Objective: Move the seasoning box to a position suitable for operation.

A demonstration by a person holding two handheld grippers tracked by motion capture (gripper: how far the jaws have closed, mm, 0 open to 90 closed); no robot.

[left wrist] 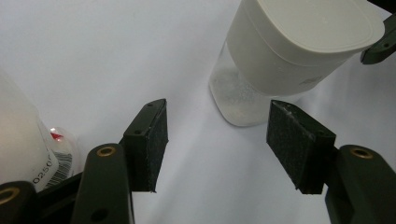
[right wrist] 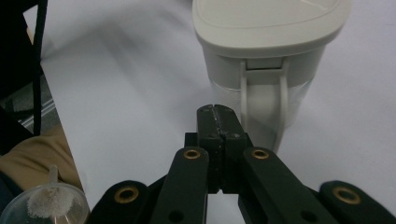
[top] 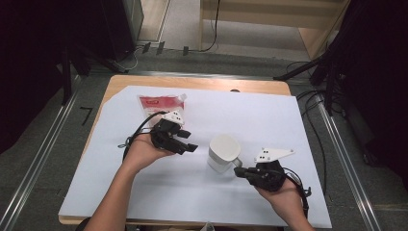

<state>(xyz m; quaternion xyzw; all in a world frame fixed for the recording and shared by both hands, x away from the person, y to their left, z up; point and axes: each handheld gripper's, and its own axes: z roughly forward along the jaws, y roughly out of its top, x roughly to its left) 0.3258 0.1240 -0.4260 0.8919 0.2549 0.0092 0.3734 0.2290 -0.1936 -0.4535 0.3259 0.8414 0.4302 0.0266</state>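
A white lidded jug (top: 223, 153) with a clear lower body stands upright in the middle of the white sheet. My left gripper (top: 188, 141) is just to its left, level with it and pointing at it, jaws open and nothing between them. In the left gripper view the jug (left wrist: 289, 51) stands beyond the open pads (left wrist: 299, 144), apart from them. My right gripper (top: 237, 171) is at the jug's near right, shut on nothing. In the right gripper view its closed tip (right wrist: 218, 109) sits just left of the jug's thin handle (right wrist: 261, 107); whether they touch, I cannot tell.
A red and white pouch (top: 161, 103) lies flat behind my left hand. A white item with a barcode label (left wrist: 23, 144) is close beside the left jaw. The white sheet (top: 269, 115) covers most of the wooden table (top: 192, 82). A small clear round piece holding white powder (right wrist: 46, 203) sits at the table's near edge.
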